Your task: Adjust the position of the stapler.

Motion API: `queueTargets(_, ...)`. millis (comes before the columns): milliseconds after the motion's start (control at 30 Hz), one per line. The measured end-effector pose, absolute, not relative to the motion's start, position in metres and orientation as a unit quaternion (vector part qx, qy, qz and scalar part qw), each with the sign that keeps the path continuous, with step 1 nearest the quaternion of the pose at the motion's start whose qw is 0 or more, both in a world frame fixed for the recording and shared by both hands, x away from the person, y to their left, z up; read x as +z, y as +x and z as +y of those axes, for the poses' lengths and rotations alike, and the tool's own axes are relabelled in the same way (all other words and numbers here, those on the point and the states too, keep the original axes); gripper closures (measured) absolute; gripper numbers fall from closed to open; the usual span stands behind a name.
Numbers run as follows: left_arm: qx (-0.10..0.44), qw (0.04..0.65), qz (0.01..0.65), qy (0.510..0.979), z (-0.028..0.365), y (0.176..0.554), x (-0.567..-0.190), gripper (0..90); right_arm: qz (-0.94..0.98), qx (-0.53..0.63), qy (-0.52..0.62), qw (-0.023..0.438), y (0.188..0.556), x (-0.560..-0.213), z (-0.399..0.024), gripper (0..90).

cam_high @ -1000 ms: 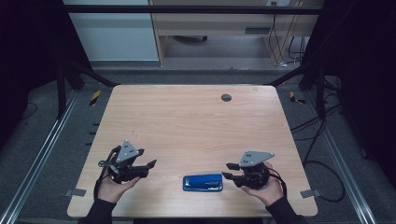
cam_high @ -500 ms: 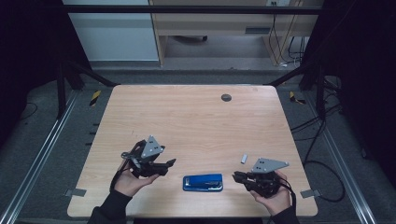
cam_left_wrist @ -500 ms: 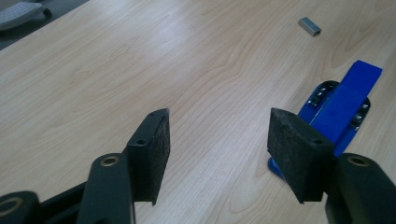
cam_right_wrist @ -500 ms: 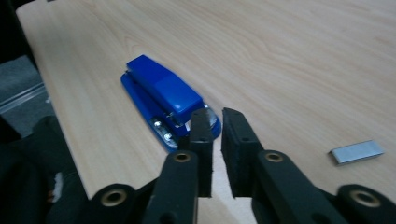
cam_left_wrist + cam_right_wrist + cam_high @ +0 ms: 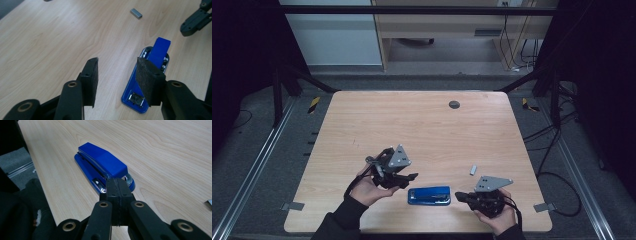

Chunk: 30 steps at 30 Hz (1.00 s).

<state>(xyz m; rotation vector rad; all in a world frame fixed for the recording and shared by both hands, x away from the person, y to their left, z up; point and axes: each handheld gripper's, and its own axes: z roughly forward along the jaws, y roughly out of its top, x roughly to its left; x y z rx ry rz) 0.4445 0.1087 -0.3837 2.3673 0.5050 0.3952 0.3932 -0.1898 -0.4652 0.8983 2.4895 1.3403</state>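
A blue stapler (image 5: pixel 429 195) lies flat near the table's front edge, between my two grippers. My left gripper (image 5: pixel 412 177) hovers just left of it. In the left gripper view its jaws (image 5: pixel 117 62) stand apart and have just been closing. Only bare wood is between them, and the stapler (image 5: pixel 155 65) lies beyond the right-hand jaw. My right gripper (image 5: pixel 458 196) sits just right of the stapler and points at it. In the right gripper view its pads (image 5: pixel 116 181) meet with nothing between them, close to the stapler's (image 5: pixel 102 163) rounded end.
A small grey metal block (image 5: pixel 472 170) lies on the wood just beyond the right gripper; it also shows as the grey block (image 5: pixel 136 13) in the left gripper view. A dark round grommet (image 5: pixel 454 104) sits near the table's far edge.
The left hand has moved right, up to the stapler, its jaws narrowing. The right gripper has drawn back toward the front edge and shut. The small grey block now shows beyond it.
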Motion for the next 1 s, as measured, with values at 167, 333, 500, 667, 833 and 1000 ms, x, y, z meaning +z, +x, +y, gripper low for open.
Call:
queueTargets(167,0.131,0.322,0.161,0.924,0.091,0.446,-0.386,57.0,0.846,0.431,0.301,0.085,0.392,-0.473,-0.181,90.0)
queueTargets(333,0.119,0.318,0.147,0.929,0.08,0.446,-0.391,58.3,0.852,0.423,0.301,0.071,0.393,-0.482,-0.175,90.0)
queueTargets(500,0.111,0.32,0.135,0.931,0.073,0.445,-0.396,58.4,0.857,0.415,0.297,0.072,0.394,-0.486,-0.172,90.0)
queueTargets(667,0.096,0.311,0.11,0.939,0.063,0.446,-0.403,57.6,0.856,0.417,0.298,0.074,0.394,-0.486,-0.169,90.0)
queueTargets(833,0.086,0.303,0.084,0.945,0.053,0.447,-0.409,56.4,0.854,0.419,0.299,0.08,0.394,-0.488,-0.166,90.0)
queueTargets(1000,0.082,0.293,0.072,0.95,0.047,0.448,-0.414,55.4,0.851,0.424,0.298,0.082,0.395,-0.487,-0.165,90.0)
